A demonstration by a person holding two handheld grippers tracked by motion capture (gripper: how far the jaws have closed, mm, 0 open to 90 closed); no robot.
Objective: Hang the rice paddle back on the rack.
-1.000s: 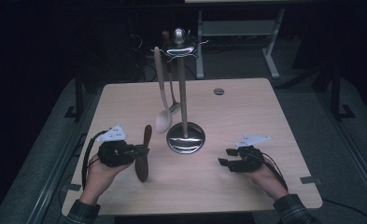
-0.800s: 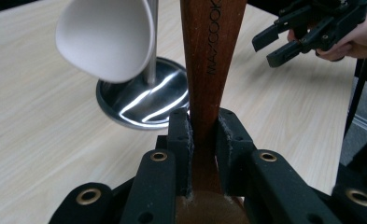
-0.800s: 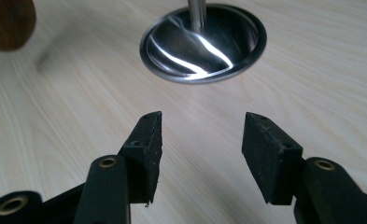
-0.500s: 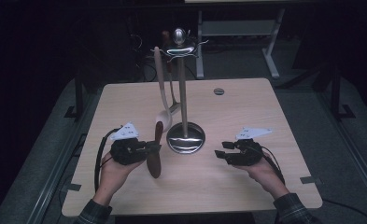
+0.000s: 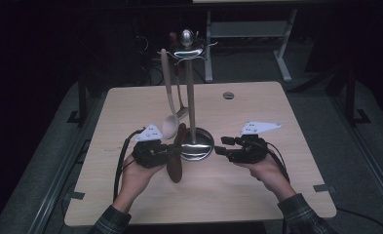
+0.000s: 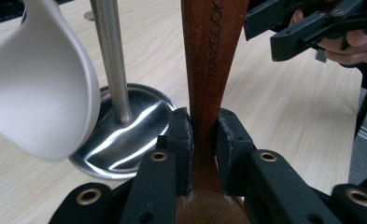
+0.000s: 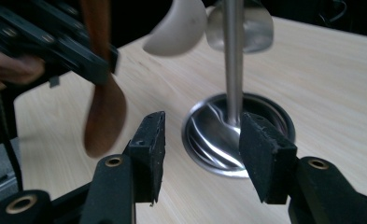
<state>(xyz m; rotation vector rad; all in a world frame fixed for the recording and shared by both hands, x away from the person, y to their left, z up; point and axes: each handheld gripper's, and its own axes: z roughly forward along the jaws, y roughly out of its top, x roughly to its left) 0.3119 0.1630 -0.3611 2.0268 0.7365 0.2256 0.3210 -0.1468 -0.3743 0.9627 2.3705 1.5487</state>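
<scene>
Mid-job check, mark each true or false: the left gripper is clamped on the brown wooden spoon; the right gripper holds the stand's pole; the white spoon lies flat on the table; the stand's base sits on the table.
1. The left gripper is clamped on the brown wooden spoon. True.
2. The right gripper holds the stand's pole. False: its jaws are apart, nothing between them.
3. The white spoon lies flat on the table. False: it hangs from the stand's top.
4. The stand's base sits on the table. True.

Pale wooden worktop point(image 5: 257, 204) on grey carpeted floor point(image 5: 359, 141); dark room, white metal frame point(image 5: 281, 48) standing behind
</scene>
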